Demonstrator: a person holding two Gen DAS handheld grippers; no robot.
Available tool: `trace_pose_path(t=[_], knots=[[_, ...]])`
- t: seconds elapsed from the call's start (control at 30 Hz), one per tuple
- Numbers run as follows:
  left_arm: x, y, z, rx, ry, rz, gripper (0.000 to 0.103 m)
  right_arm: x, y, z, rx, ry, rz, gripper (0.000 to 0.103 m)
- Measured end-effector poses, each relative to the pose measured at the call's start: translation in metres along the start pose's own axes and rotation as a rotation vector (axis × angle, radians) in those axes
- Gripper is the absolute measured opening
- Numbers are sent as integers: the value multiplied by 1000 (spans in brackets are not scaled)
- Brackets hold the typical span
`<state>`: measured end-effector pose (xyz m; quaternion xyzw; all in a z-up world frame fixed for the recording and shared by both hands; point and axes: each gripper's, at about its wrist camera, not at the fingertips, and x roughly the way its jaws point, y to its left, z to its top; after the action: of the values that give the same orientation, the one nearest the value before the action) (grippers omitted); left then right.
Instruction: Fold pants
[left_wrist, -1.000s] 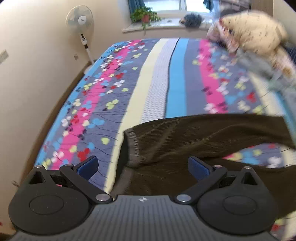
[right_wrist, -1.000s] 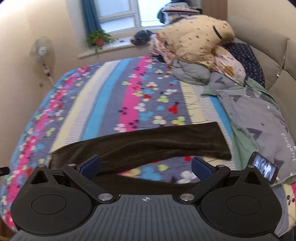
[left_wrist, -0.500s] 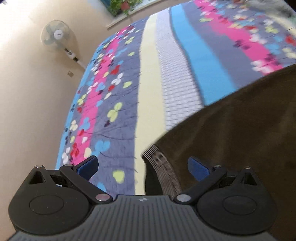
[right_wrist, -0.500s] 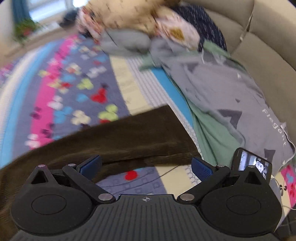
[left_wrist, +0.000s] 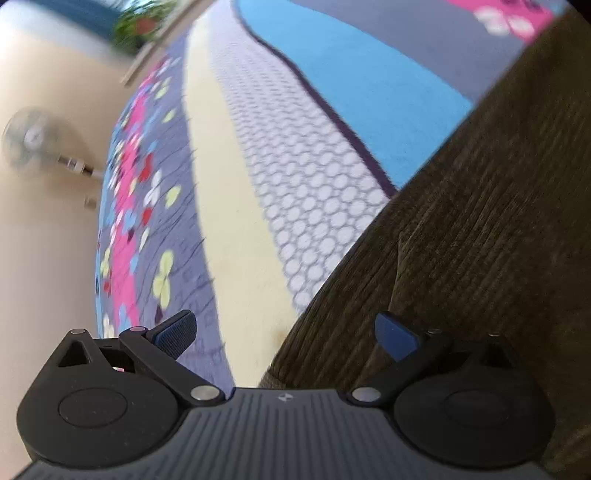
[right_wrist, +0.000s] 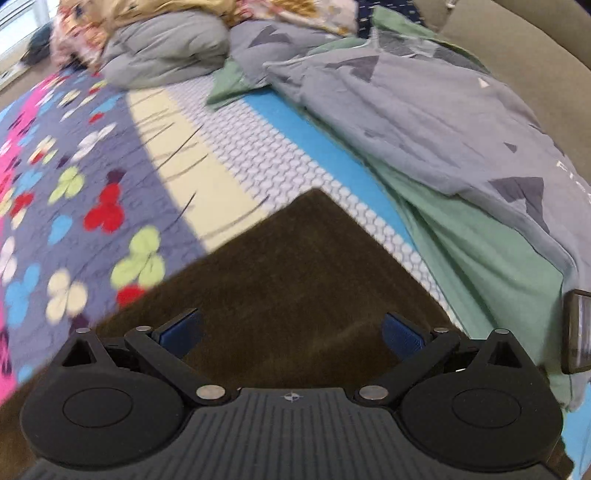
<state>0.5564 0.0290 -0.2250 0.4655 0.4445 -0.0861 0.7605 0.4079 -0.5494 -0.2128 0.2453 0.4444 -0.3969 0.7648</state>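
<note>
Dark brown ribbed pants (left_wrist: 480, 229) lie flat on a striped, flower-print bed sheet (left_wrist: 240, 206). In the left wrist view my left gripper (left_wrist: 286, 334) is open and low over the pants' waist-end edge, its right finger over the fabric and its left finger over the sheet. In the right wrist view the pants' leg end (right_wrist: 295, 280) lies with its corner pointing away. My right gripper (right_wrist: 291, 336) is open and close above this leg end, with both fingers over the cloth. Neither gripper holds anything.
A grey and green duvet (right_wrist: 443, 122) is bunched along the right of the bed, with pillows (right_wrist: 162, 48) behind. A phone (right_wrist: 576, 332) lies at the right edge. A standing fan (left_wrist: 33, 144) and a wall are to the left of the bed.
Both grippers have dropped towards the bed and moved closer to the pants, the left to the waist end, the right to the leg end. Both remain open.
</note>
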Motion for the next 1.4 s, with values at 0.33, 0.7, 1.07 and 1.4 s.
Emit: trace_pose_path(t=[0.33, 0.7, 1.07, 1.4], knots=[[13, -31, 7, -34, -82, 82, 82, 94, 53, 8, 98, 208, -11, 102], [-26, -26, -7, -91, -160, -85, 0, 31, 79, 8, -94, 22, 52, 3], [-152, 20, -125, -680, -203, -333, 0, -115, -84, -61, -11, 30, 427, 3], [-247, -30, -215, -1379, -97, -393, 103, -125, -94, -112, -167, 147, 397, 3]])
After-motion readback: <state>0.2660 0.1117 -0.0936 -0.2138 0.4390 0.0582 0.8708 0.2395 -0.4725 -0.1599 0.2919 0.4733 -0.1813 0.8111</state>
